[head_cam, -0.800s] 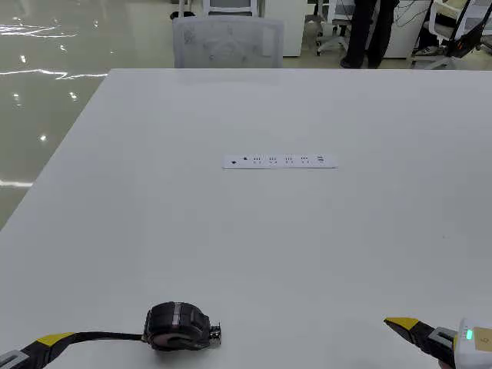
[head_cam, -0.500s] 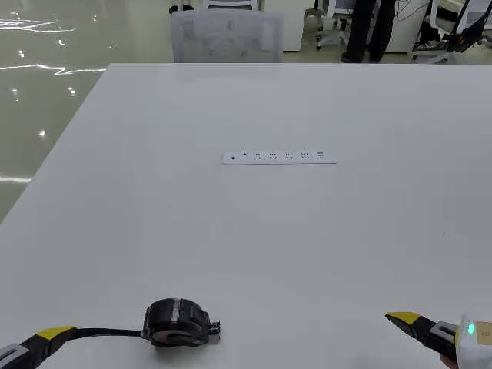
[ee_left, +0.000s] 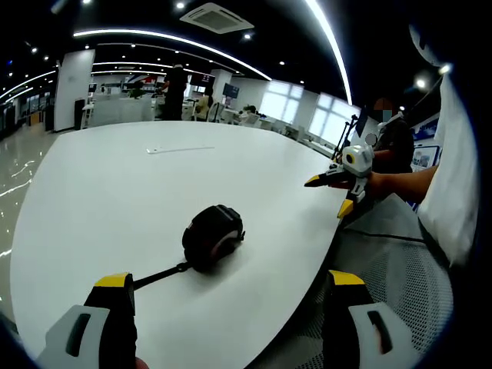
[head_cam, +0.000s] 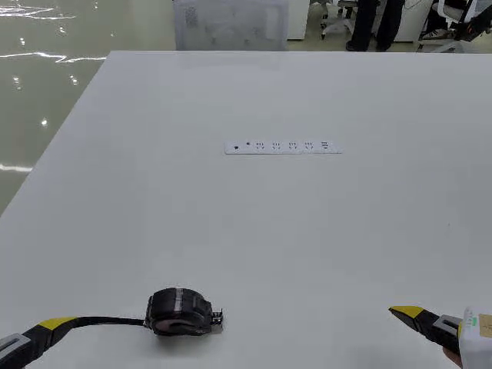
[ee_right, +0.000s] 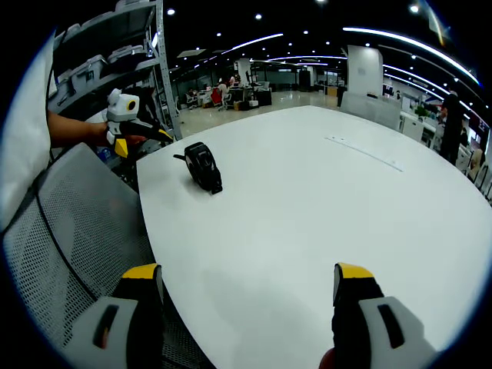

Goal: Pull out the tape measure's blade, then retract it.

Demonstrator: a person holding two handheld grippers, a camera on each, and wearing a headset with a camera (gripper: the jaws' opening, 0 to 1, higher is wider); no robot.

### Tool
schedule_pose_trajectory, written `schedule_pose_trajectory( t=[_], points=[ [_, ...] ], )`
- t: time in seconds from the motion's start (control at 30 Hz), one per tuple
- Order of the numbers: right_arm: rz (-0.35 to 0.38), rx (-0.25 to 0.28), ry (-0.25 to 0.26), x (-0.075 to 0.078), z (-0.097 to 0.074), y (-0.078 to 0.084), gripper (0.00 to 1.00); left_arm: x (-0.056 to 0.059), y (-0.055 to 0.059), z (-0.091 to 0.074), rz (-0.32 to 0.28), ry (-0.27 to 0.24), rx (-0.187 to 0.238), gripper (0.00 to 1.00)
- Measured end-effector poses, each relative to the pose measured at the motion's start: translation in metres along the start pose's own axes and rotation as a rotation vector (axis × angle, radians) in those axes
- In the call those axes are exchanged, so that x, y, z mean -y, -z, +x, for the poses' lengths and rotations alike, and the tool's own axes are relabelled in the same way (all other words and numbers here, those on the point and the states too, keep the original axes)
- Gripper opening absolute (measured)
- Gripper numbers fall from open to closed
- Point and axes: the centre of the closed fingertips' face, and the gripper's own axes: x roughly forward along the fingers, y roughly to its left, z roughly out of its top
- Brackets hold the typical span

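A black tape measure (head_cam: pixel 179 311) lies on the white table (head_cam: pixel 307 231) near its front edge, its blade hook tight against the case and its black wrist strap (head_cam: pixel 108 320) trailing left. My left gripper (head_cam: pixel 48 326) hovers by the strap's end, apart from the case. In the left gripper view the jaws (ee_left: pixel 231 283) stand wide open with the tape measure (ee_left: pixel 214 237) just ahead of them. My right gripper (head_cam: pixel 413 314) is at the front right, well away from the tape measure (ee_right: pixel 204 166), and in its own view it (ee_right: pixel 246 273) is open and empty.
A flush power strip (head_cam: pixel 282 147) sits in the table's middle. A grey chair (head_cam: pixel 231 23) stands at the far edge, with glossy floor to the left. A mesh chair back (ee_right: pixel 69 231) is close below the table's front edge.
The head camera has tilted a little, so the picture shifted. The tape measure and both grippers keep their places.
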Motion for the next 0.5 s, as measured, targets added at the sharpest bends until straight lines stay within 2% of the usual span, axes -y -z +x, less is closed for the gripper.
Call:
schedule_pose_trajectory(
  t=[0.5],
  points=[
    [-0.005,0.001,0.003,0.0024,-0.0013,0.0022,0.93,0.0018,-0.003,0.0028,0.0,0.008,0.007,1.0]
  ],
)
